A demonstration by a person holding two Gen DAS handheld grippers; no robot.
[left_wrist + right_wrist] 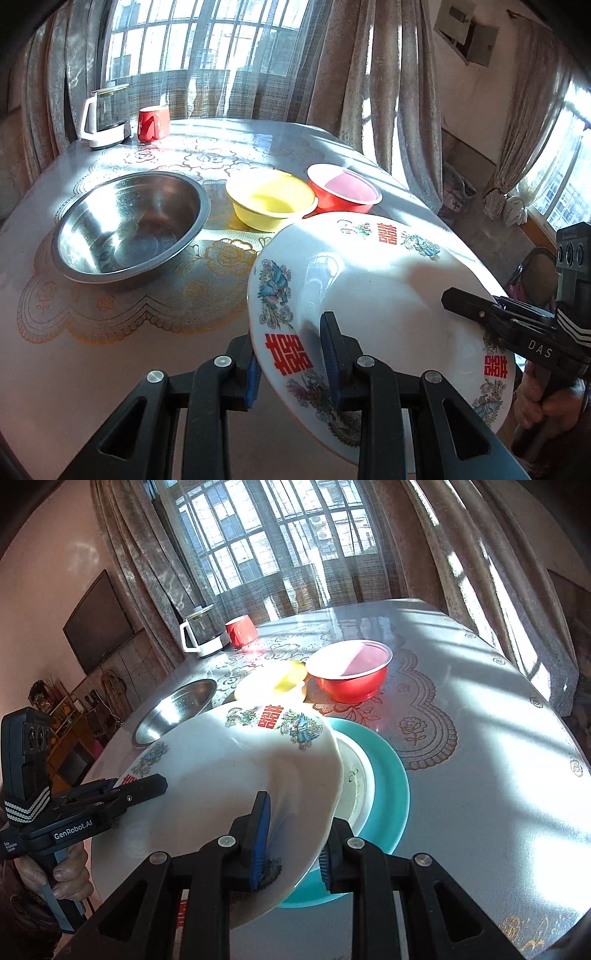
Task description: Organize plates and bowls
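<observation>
Counter [480, 738]: I see lace-patterned cloth, sunlit.
Room: curtained windows [280, 542].
Claws: my left claw [290, 363] and right claw [295, 843] both clamp the decorated plate [376, 295].

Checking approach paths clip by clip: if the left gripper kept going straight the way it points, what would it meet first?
The left gripper already straddles the rim of the big decorated plate, so the plate itself comes first. Beyond it, roughly in line, sits the yellow bowl, though depth is hard to judge here.

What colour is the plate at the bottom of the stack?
Teal plate, clearest in the right wrist view.
</observation>
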